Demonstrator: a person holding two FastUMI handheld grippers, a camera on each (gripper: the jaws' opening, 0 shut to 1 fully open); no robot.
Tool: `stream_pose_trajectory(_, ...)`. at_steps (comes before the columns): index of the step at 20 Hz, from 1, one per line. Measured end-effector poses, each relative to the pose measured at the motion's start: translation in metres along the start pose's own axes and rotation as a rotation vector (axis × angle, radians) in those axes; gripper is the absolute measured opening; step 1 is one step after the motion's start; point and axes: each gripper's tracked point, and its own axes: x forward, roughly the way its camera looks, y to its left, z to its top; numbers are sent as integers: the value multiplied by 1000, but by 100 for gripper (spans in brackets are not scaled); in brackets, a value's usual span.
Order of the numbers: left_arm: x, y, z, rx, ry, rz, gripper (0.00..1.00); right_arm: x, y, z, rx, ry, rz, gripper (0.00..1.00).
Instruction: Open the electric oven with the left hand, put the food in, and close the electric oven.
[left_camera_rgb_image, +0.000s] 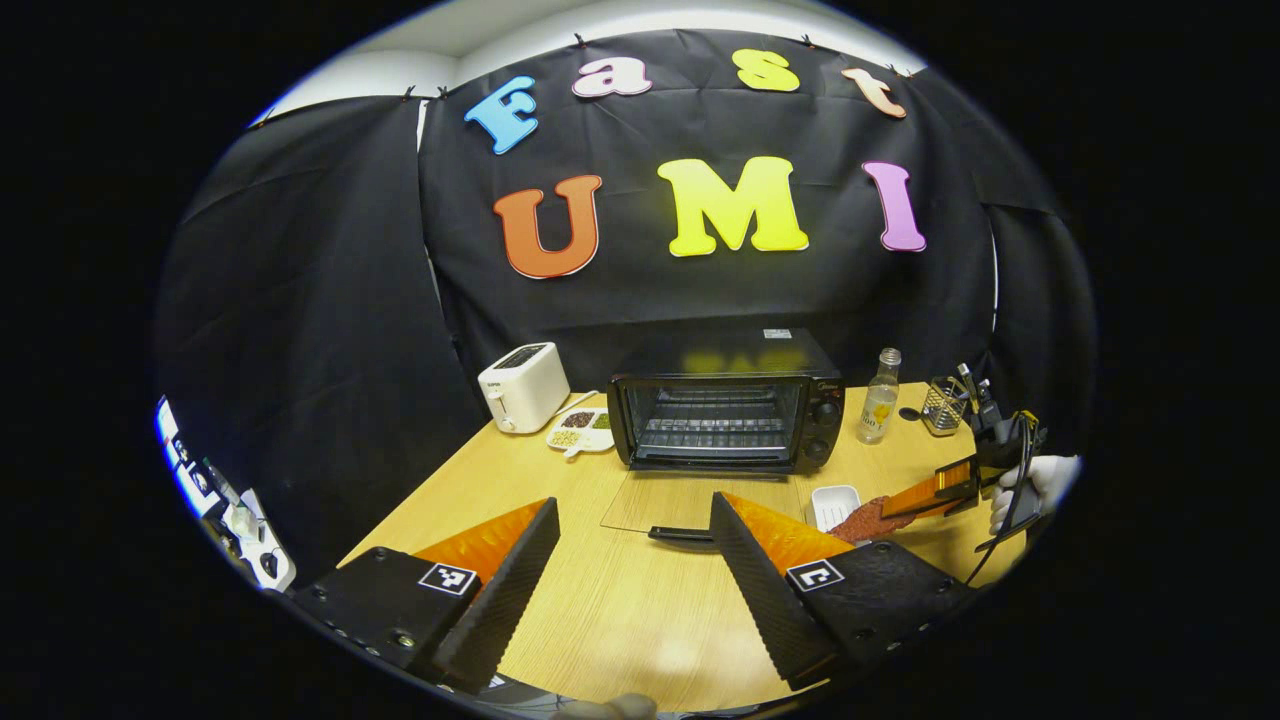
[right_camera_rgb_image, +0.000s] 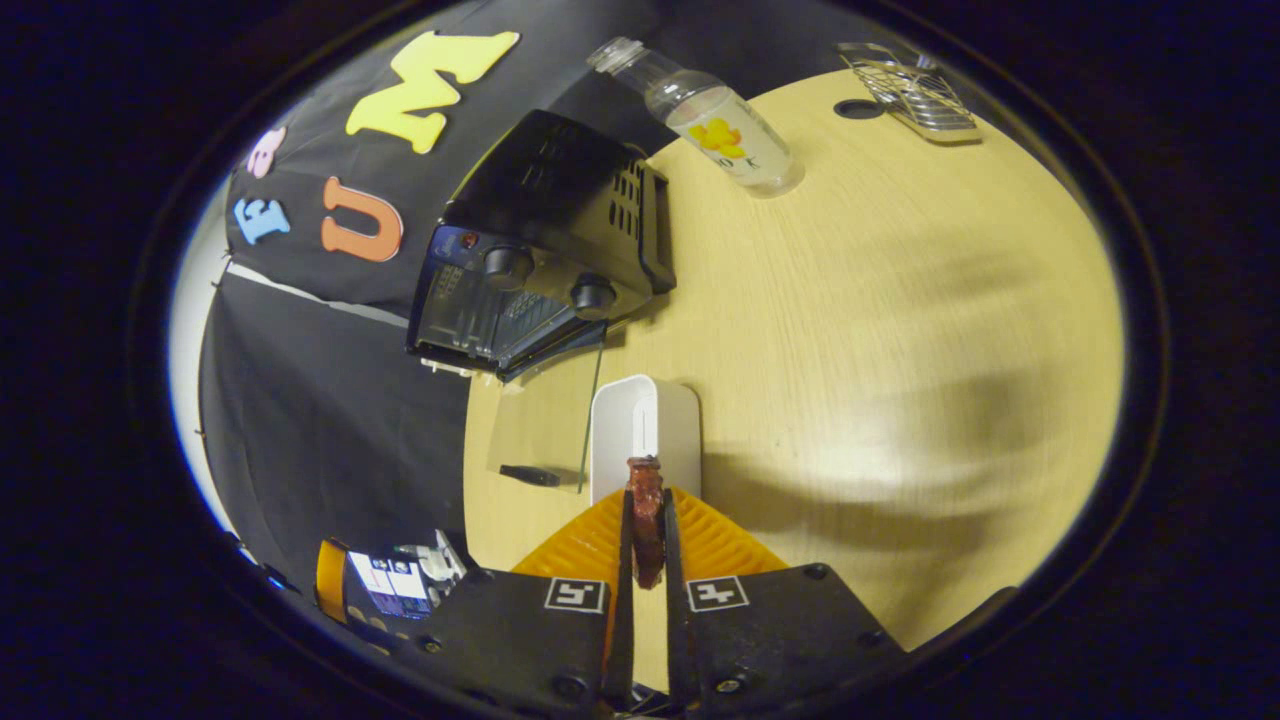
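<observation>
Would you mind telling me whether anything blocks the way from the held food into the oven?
Nothing visible does. The oven door lies flat open, and the right gripper holds the food above the white tray, right of the door.

Background stuff on the wooden table (left_camera_rgb_image: 600, 600): white toaster (left_camera_rgb_image: 523, 386) at the back left, a little divided plate of grains (left_camera_rgb_image: 581, 430) next to it, clear bottle (left_camera_rgb_image: 879, 397) and wire basket (left_camera_rgb_image: 942, 405) off to the right.

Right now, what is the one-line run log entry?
oven: door open flat | left tongs: open, empty | right tongs: shut on food above white tray | food not yet in oven
</observation>
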Motion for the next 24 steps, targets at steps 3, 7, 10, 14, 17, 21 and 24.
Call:
stream_pose_trajectory(3,6,7,-1,-16,-6,-17,96,-3,5,3,-7,-20,-13,14)
stream_pose_trajectory(7,7,21,-2,-21,-17,-72,97,-24,35,12,-10,-122,-5,13)
stream_pose_trajectory(10,12,38,-6,-1,-19,-104,97,-30,76,18,27,-228,38,13)
stream_pose_trajectory(14,11,60,-9,23,-16,-147,97,-10,126,24,108,-364,106,13)
stream_pose_trajectory(17,10,73,-12,31,-6,-185,97,18,154,37,211,-463,165,13)
stream_pose_trajectory(21,10,93,-16,35,11,-195,97,63,180,61,290,-613,226,13)
stream_pose_trajectory(24,13,107,-14,28,3,-179,97,89,190,80,351,-712,254,13)
